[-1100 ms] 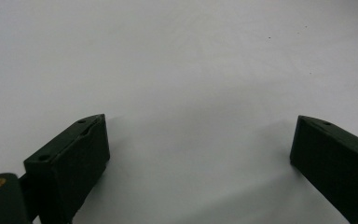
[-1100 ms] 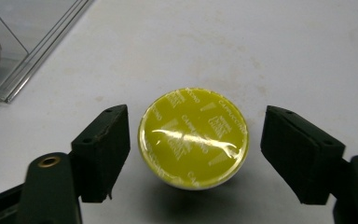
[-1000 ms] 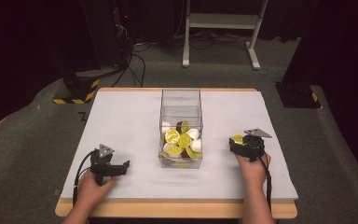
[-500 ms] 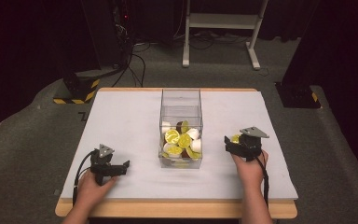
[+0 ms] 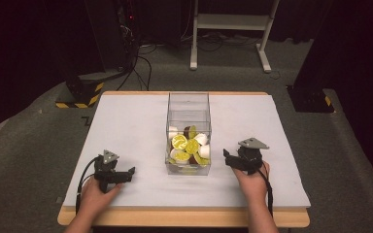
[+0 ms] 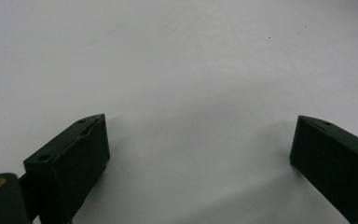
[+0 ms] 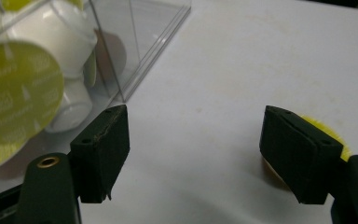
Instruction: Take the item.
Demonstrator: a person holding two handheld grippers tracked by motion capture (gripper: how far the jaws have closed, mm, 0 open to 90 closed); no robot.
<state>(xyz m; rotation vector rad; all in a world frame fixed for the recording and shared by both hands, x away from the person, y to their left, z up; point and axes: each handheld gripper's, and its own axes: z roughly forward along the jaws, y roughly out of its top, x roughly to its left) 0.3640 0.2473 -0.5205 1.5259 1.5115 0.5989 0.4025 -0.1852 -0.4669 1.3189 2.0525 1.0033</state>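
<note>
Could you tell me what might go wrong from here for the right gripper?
The right gripper has been closing with nothing between its jaws, and a yellow-lidded capsule peeks out behind one jaw, so it could close on air or nudge the capsule away. One jaw also sits close to the clear box of capsules, so a sideways move might bump the box.

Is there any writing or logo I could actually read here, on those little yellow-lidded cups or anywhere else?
Yellow lid of the capsule in the clear box, right gripper view: faint rows of print, too blurred to read.
Grey floor left of the table, high view: a dark mark partly hidden by the table's edge, not readable.
Yellow and black striped base: warning stripes, no words.
Nothing else bears text.
</note>
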